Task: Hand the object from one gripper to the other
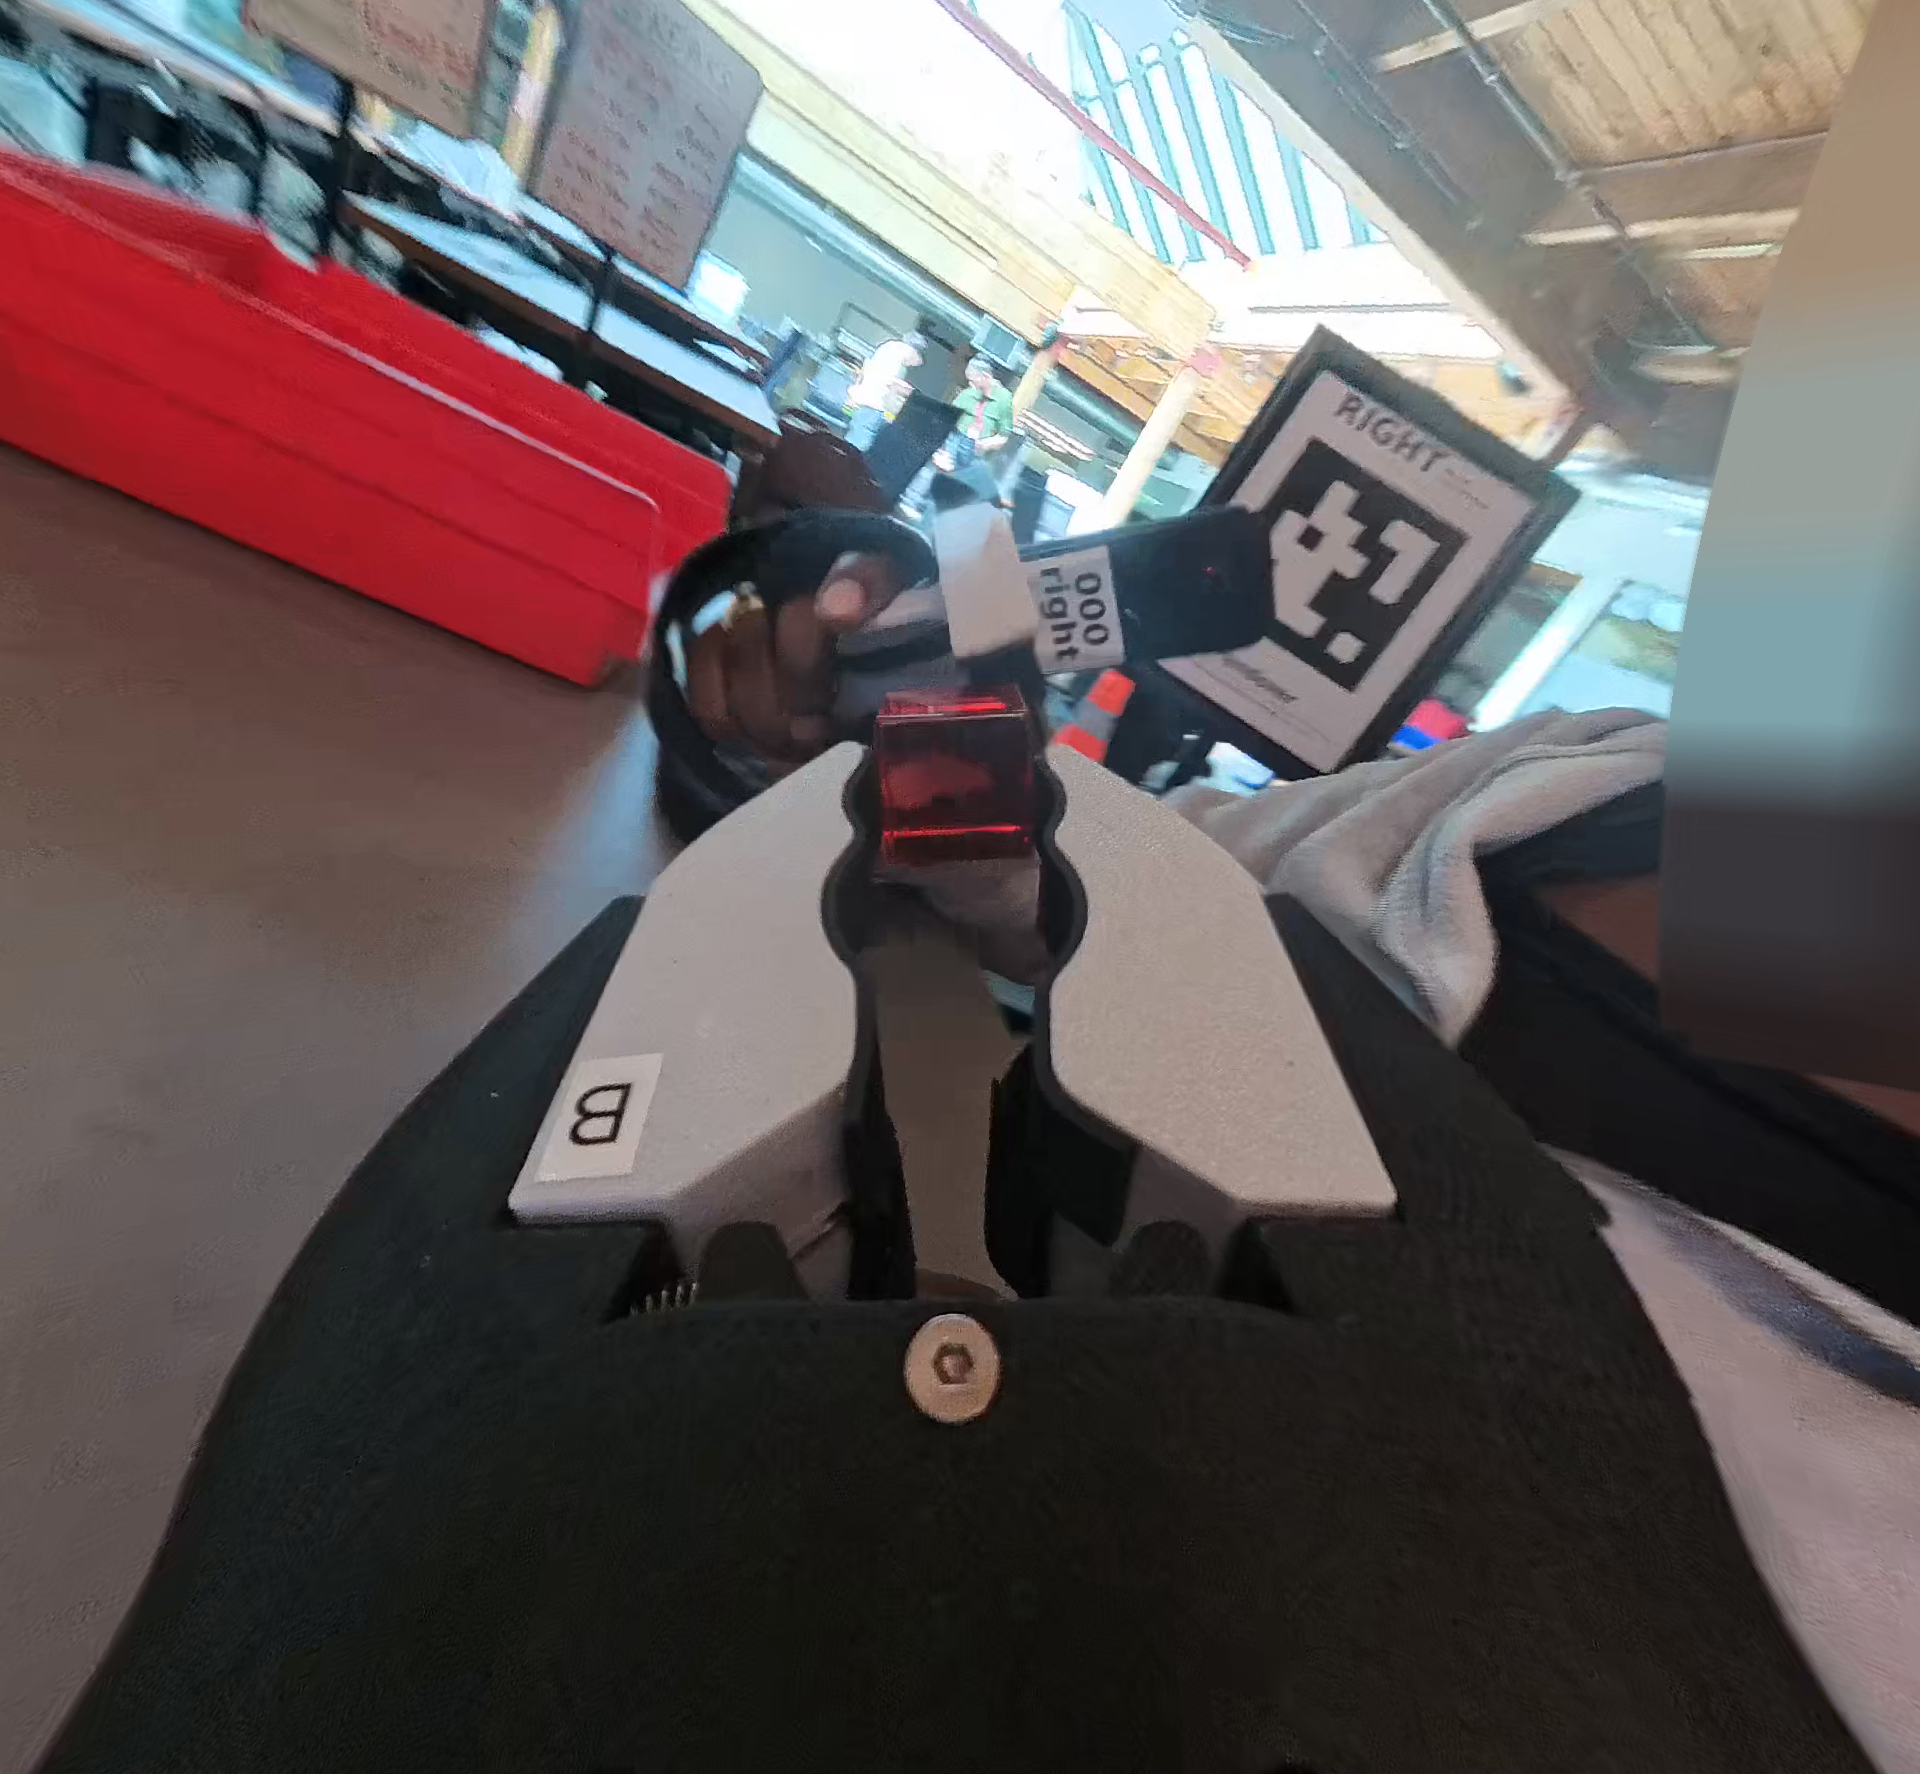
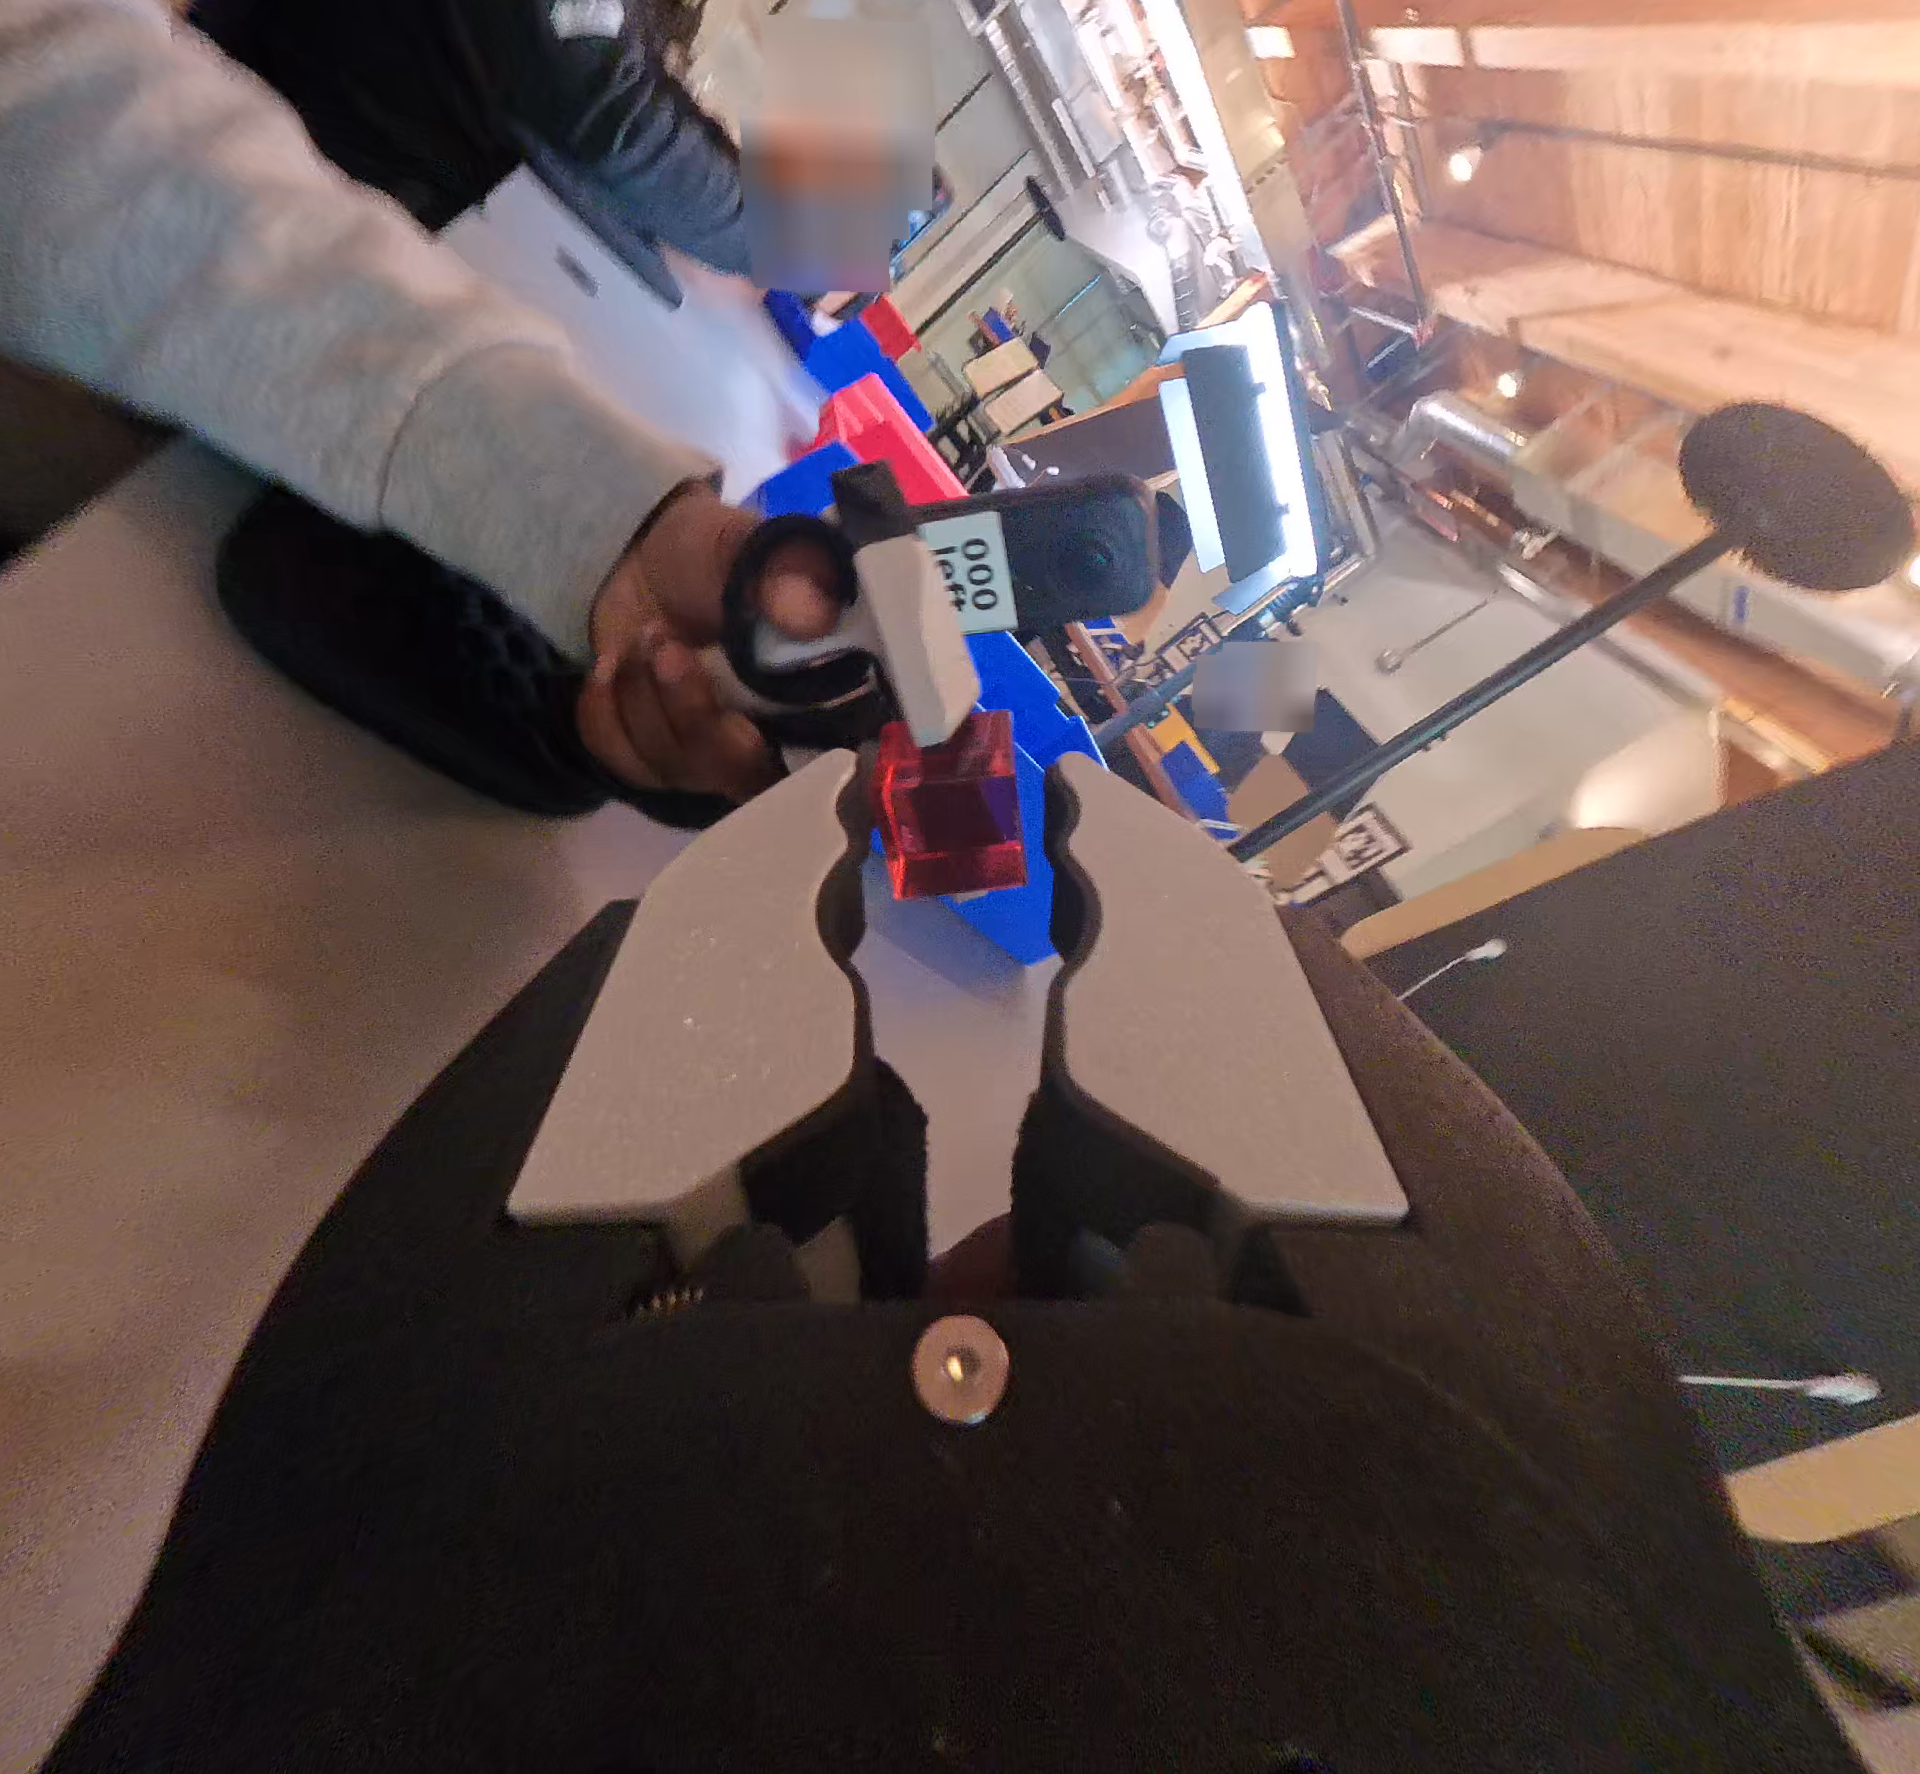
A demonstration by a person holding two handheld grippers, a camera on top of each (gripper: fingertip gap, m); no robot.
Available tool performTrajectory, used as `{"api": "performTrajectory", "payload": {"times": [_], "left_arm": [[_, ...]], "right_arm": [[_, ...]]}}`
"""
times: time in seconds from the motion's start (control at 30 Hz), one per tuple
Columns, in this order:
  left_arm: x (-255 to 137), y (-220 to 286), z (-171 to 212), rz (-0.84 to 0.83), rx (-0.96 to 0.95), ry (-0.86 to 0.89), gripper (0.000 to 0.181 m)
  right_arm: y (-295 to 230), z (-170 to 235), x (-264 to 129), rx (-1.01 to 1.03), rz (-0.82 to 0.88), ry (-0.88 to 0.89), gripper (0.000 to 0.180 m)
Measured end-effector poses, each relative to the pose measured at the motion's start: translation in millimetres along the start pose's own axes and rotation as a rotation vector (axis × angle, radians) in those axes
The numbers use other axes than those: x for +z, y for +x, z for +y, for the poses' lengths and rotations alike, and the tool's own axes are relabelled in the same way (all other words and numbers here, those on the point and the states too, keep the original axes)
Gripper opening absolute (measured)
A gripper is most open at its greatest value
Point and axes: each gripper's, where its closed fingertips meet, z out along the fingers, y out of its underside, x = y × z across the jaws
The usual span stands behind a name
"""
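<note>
Left wrist view, item 1: the red cube (image 1: 954, 789), translucent, is seen square between the tips of the left gripper (image 1: 954, 768). Both pads are judged to be pressed against its sides, so these jaws are taken as clamped on it.

Item 2: a grey finger of the right gripper (image 1: 971, 581) is seen at 12 o'clock from the cube, reaching down towards its top. The hand (image 1: 769, 664) that holds that gripper is seen at 10 o'clock.

Item 3: a red bin (image 1: 312, 436) is noted at 9 to 10 o'clock on the brown table (image 1: 260, 893), and a black-and-white marker board (image 1: 1361, 550) at 2 o'clock.

Right wrist view, item 4: the cube is seen tilted between the tips of the right gripper (image 2: 956, 774). These jaws are set apart. The tip at 9 o'clock is touching or nearly so, and a narrow gap is left at 3 o'clock.

Progress: the cube is lifted and presented, and the receiving jaws are placed around it. Closing the right jaws and releasing the left are judged not yet done.

Shown only here: that gap, the grey sleeve (image 2: 312, 322) at 10 o'clock, blue bins (image 2: 1018, 903) behind the cube, and a lit panel (image 2: 1236, 446) at 1 o'clock. The square grip of the left jaws is shown only in the left wrist view.
</note>
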Motion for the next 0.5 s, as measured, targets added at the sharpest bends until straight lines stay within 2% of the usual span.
{"api": "performTrajectory", "payload": {"times": [0.07, 0.17, 0.23, 0.33, 0.4, 0.5], "left_arm": [[-4, -6, -9, -0.090, 0.150, 0.041, 0.027], [-10, 2, -26, -0.161, 0.473, 0.148, 0.027], [-11, 10, -32, -0.213, 0.708, 0.191, 0.027], [-9, 10, -30, -0.297, 0.947, 0.152, 0.027], [-5, 7, -24, -0.319, 1.018, 0.107, 0.027], [-1, 4, -15, -0.324, 1.089, 0.047, 0.027]], "right_arm": [[12, -3, -3, 0.190, 0.017, 0.052, 0.041], [31, 1, -8, 0.684, -0.037, 0.155, 0.056], [38, 9, -10, 1.112, -0.141, 0.238, 0.064], [44, 12, -15, 1.687, -0.386, 0.425, 0.064], [40, 14, -14, 1.836, -0.475, 0.458, 0.064], [20, 14, -6, 1.795, -0.522, 0.336, 0.064]]}}
